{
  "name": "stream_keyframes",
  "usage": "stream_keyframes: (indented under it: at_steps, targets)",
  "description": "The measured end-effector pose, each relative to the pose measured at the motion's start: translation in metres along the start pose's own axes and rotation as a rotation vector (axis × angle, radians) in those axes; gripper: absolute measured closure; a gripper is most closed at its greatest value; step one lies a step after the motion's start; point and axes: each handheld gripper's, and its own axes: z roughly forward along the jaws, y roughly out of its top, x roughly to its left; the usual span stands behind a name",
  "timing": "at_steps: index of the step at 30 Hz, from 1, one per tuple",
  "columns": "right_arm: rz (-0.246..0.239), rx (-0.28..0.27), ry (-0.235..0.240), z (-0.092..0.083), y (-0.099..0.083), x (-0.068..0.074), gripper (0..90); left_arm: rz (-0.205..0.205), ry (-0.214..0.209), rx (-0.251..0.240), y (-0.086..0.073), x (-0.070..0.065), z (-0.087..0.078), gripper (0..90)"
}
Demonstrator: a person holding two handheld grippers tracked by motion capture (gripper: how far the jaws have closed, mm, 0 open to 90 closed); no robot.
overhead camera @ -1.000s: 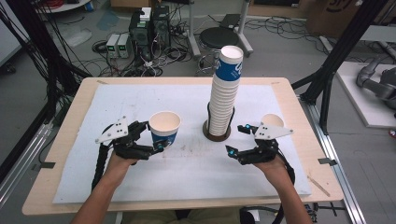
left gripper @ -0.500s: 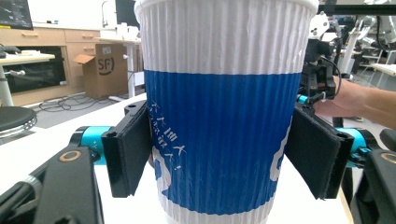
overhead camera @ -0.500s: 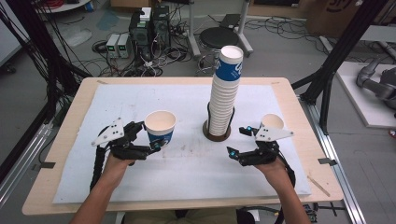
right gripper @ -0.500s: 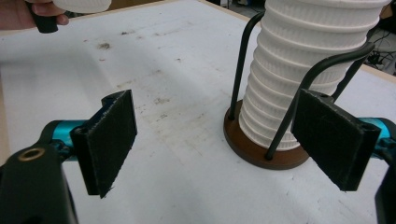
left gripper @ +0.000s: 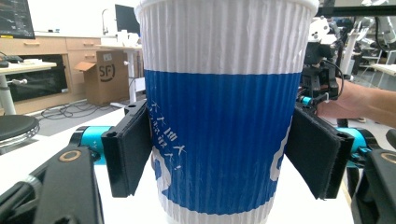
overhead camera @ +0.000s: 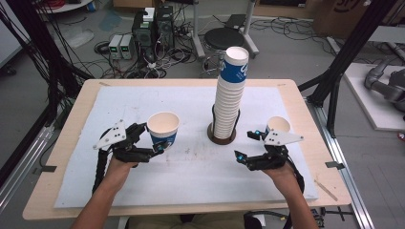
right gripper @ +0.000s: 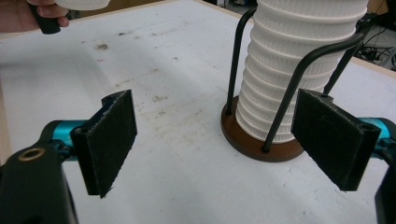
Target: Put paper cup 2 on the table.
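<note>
We are in a robotics lab — black frame struts (overhead camera: pixel 354 45) flank the wooden table (overhead camera: pixel 57 157), computer towers (overhead camera: pixel 153 26) and tangled cables (overhead camera: pixel 143 67) sit on the grey floor, and monitors (left gripper: pixel 16 18), desks and a cardboard box (left gripper: pixel 105 74) fill the background.

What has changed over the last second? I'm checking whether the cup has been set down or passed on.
Nothing visibly changed. The left hand-held gripper still clamps the blue-banded cup upright; the right hand-held gripper stays open beside the cup stack, and the single cup sits where it was.
</note>
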Motion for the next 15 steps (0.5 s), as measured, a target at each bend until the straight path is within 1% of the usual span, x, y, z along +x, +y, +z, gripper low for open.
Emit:
stream_keyframes:
  at_steps: [6,10,13,15]
  targets:
    - [-0.004,0.001,0.007,0.002,0.000,0.000,14.6,0.000,0.011,-0.001,-0.002,0.004,0.000,27.1]
    - [-0.010,0.004,0.016,0.002,0.000,0.002,14.6,-0.010,0.027,-0.003,-0.003,0.013,0.004,27.1]
    - [-0.009,0.001,0.017,0.000,0.000,0.003,14.6,-0.001,0.039,0.007,-0.004,0.018,0.007,27.1]
    - [-0.010,-0.001,0.017,0.000,0.000,0.003,14.6,-0.001,0.047,0.005,-0.004,0.022,0.007,27.1]
